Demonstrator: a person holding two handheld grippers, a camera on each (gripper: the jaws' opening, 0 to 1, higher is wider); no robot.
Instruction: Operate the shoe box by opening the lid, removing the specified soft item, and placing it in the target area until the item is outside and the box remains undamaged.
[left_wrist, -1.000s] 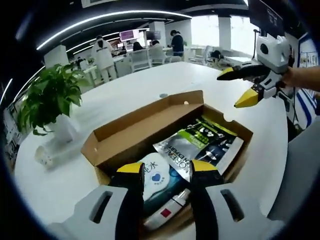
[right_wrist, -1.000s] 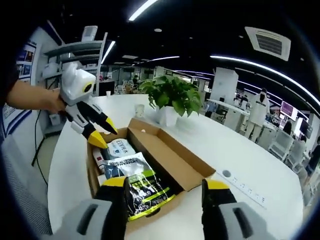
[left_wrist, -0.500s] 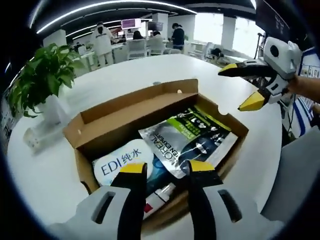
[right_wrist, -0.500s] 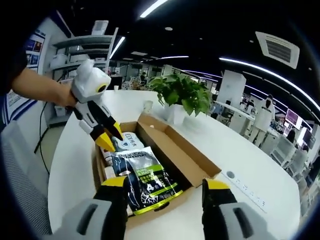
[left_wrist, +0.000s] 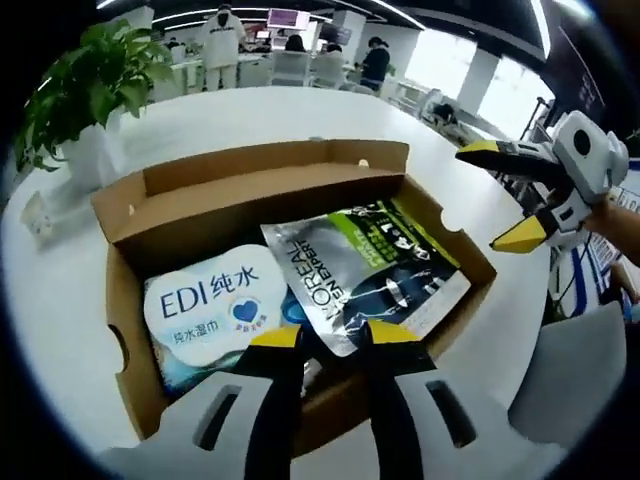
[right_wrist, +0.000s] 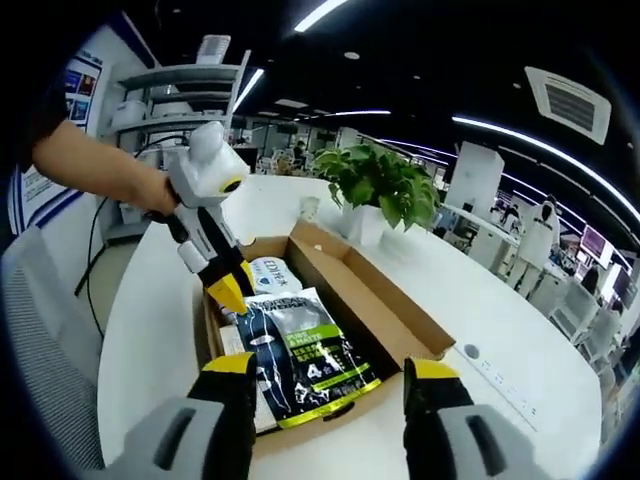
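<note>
An open cardboard shoe box (left_wrist: 250, 195) lies on the white table, its lid flap standing along the far side. Inside, a white "EDI" wet-wipes pack (left_wrist: 205, 300) lies beside a dark L'Oreal pouch (left_wrist: 375, 265) with green print. My left gripper (left_wrist: 335, 338) is open, its yellow tips low over the box's near edge between pack and pouch. My right gripper (left_wrist: 500, 195) hangs open beyond the box's right end, holding nothing. In the right gripper view, the left gripper (right_wrist: 235, 288) dips into the box (right_wrist: 385, 320) above the pouch (right_wrist: 305, 355), near the wipes pack (right_wrist: 270, 275). The right gripper (right_wrist: 330, 368) is apart from it.
A potted plant (left_wrist: 85, 75) stands on the table behind the box, also the plant (right_wrist: 385, 185) in the right gripper view. A round table socket (right_wrist: 470, 352) sits past the flap. A grey chair (left_wrist: 580, 380) is by the table edge. People work at far desks.
My left gripper has come down and forward to the box's near edge, so the contents look larger. Its jaws stand slightly closer together. The right gripper stays off the box's end.
</note>
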